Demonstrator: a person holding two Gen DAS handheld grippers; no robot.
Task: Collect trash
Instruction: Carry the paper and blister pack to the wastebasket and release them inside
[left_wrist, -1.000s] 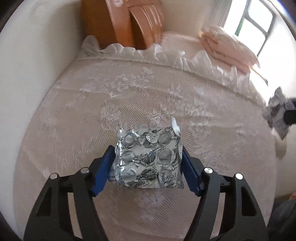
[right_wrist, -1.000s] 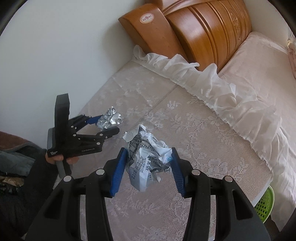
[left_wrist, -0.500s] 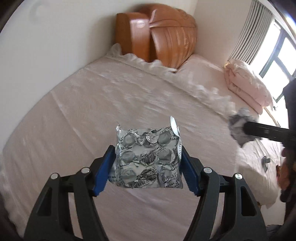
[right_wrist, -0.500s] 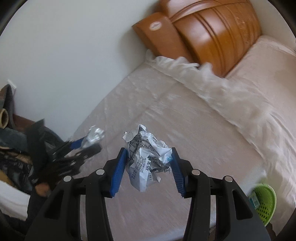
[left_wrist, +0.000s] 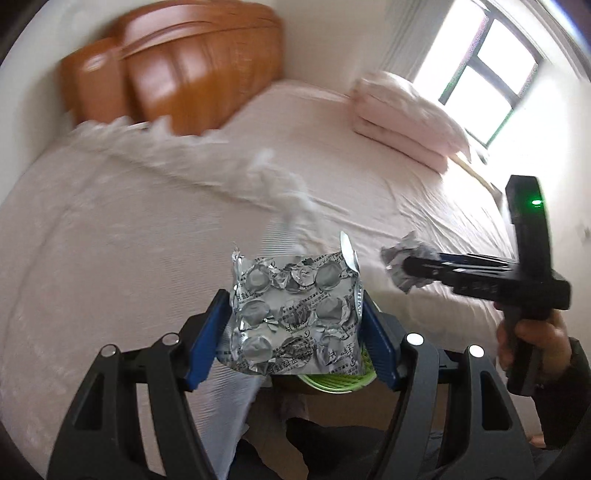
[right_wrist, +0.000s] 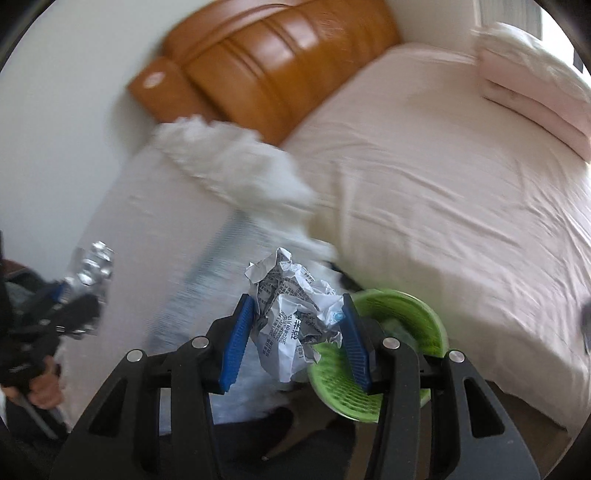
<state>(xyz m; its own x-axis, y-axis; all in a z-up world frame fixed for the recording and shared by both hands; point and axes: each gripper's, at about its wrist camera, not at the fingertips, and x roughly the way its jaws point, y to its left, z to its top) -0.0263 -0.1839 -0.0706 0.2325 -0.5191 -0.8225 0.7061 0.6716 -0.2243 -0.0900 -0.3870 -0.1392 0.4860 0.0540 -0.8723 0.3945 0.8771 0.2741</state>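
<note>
The left tool (left_wrist: 295, 325) is clenched on a crinkled silver foil blister sheet (left_wrist: 293, 314), its ribbed blue pads at the edges. The right tool (right_wrist: 297, 341) grips a crumpled ball of printed paper (right_wrist: 295, 321) above a green perforated plastic basket (right_wrist: 402, 306) beside the pink bed (right_wrist: 443, 177).

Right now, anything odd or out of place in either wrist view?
Nothing spilled or dropped. The left gripper grips a used silver foil blister pack; its top right corner is peeled up. The right gripper grips a crumpled printed paper ball. The green mesh basket on the floor by the bed looks tilted, though blur makes that uncertain.
</note>
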